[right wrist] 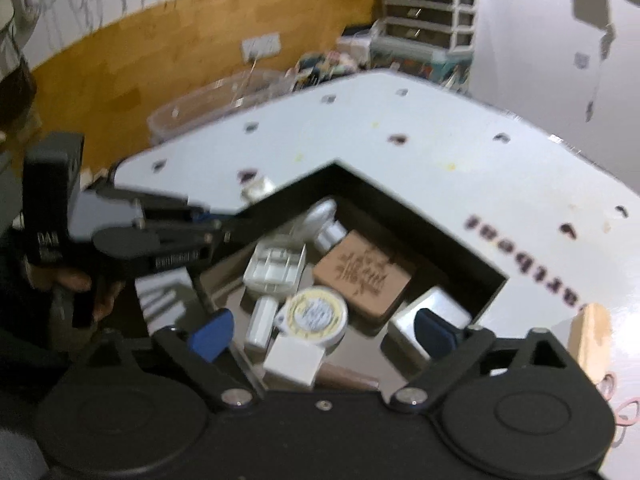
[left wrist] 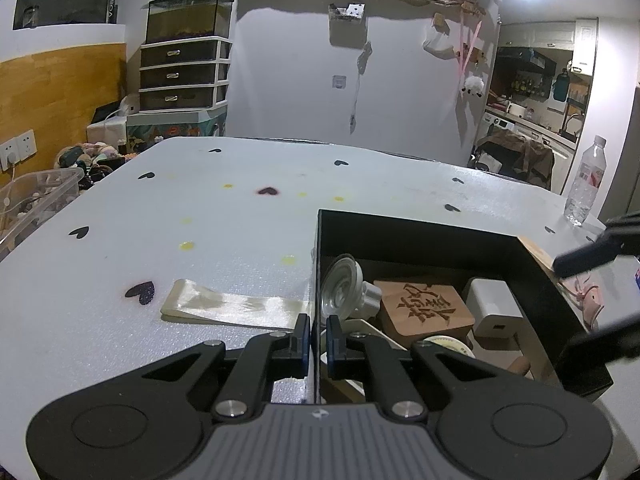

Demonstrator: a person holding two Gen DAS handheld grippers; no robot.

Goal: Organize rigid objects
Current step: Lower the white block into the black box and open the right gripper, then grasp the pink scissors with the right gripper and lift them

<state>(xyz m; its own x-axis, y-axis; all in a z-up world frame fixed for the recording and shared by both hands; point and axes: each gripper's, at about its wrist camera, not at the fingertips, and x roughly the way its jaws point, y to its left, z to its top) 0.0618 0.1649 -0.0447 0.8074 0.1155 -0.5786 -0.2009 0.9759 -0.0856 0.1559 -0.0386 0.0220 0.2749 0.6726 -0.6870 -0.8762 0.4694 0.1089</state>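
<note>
Down low, the left tongs (left wrist: 318, 338) are nearly closed, pinching the left wall of the black box (left wrist: 420, 232). The right tongs (right wrist: 324, 330) gape wide and empty above the box's contents: a round yellow-rimmed tin (right wrist: 316, 314) lies between their fingers, a carved wooden block (right wrist: 362, 276) just beyond. Outside the box, a cream ribbon (left wrist: 236, 306) lies on the desk (left wrist: 200, 208).

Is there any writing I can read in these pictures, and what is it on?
"artbeat": dark print on the white table cover; its start is hidden by the right gripper.
Carved Chinese characters on the wooden block in the black box: too stylised to read.
Print on the round tin, the water bottle label and the left gripper: too blurred.
</note>
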